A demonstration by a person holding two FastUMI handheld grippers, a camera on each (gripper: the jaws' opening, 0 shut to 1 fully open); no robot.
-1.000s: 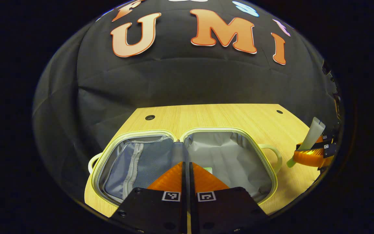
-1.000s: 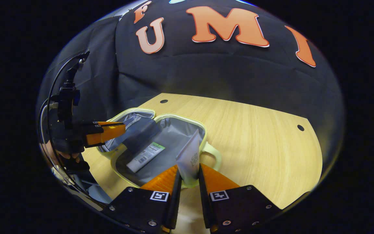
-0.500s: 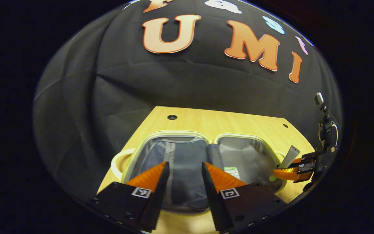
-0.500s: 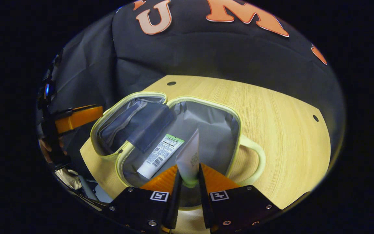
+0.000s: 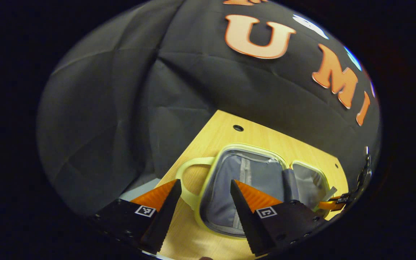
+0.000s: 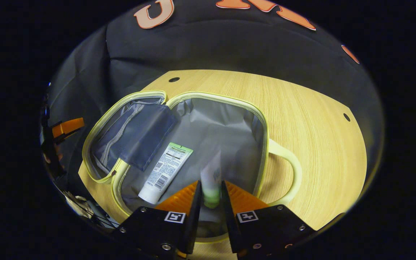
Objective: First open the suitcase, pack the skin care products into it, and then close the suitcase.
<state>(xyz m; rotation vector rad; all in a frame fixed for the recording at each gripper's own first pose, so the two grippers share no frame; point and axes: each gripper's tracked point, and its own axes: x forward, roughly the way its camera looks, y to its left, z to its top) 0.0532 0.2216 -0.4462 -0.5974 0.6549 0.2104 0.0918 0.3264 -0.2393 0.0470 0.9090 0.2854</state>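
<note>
The pale yellow suitcase (image 6: pixel 264 141) lies open and flat on the wooden table (image 6: pixel 320 119). A white tube with a green end (image 6: pixel 166 168) lies in its grey right half. My right gripper (image 6: pixel 211 186) is shut on a second white tube (image 6: pixel 211 177), which points down into that same half. The left half (image 5: pixel 244 180) has a mesh zip pocket. My left gripper (image 5: pixel 204 187) is open, its fingers on either side of the suitcase's left handle (image 5: pixel 184 180), not touching it. In the left gripper view the right gripper (image 5: pixel 329 206) shows at the far right.
The suitcase's right handle (image 6: pixel 294 177) sticks out onto the table. The table's left edge (image 5: pixel 190 144) runs close to the left handle. The black cloth wall stands behind the table. In the right gripper view the left gripper (image 6: pixel 65 126) shows beyond the suitcase's left half.
My left gripper has opened and swung left, from over the suitcase's middle to its left handle. My right gripper has carried the tube from the right handle over the right half and lowered it.
</note>
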